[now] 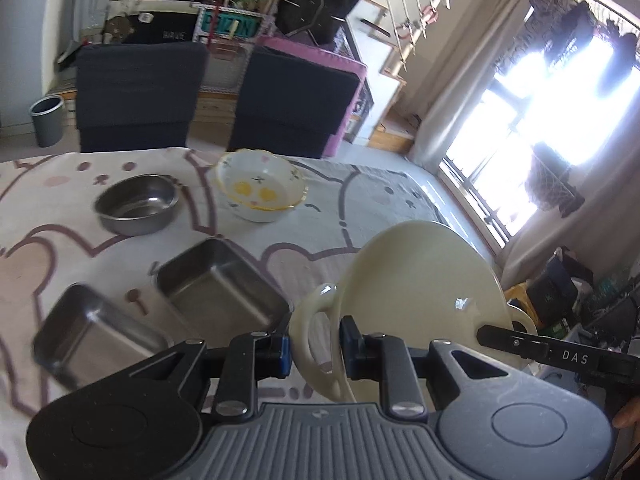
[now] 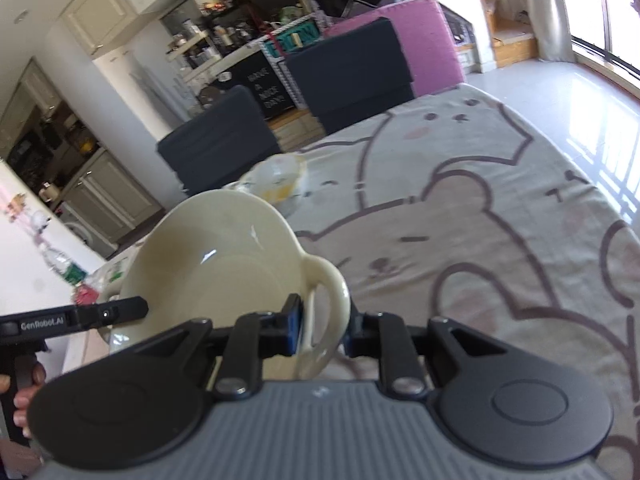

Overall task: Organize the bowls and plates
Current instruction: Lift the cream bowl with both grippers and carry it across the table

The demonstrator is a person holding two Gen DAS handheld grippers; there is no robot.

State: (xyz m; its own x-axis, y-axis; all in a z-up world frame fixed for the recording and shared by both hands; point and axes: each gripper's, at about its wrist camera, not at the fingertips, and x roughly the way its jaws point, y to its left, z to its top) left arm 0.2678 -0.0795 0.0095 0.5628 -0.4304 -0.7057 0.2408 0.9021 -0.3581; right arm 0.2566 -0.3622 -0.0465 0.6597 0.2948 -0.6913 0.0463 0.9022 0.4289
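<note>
Bear-print cloth covered the surface (image 1: 48, 208); two dark chairs (image 1: 138, 92) stood at its far edge, bright window to the right.

Left claw (image 1: 314, 354): nearly closed, pads on either side of one loop handle of the cream bowl (image 1: 420, 280). Bowl was lifted and tilted, clear of the cloth.

Right claw (image 2: 324, 330): also narrowed, gripping the bowl's (image 2: 216, 264) opposite handle, left pad inside the loop, right pad outside. Each view showed the other claw's finger tip at the bowl's far rim.

On the cloth, left view: two steel trays (image 1: 160, 308) side by side just left of the held bowl; round steel bowl (image 1: 138, 210) farther back; flowered bowl (image 1: 262, 190) beside it, near the far edge.

Open room: right view showed bare cloth (image 2: 480, 240) wide to the right of the bowl, out to the surface's edge.
</note>
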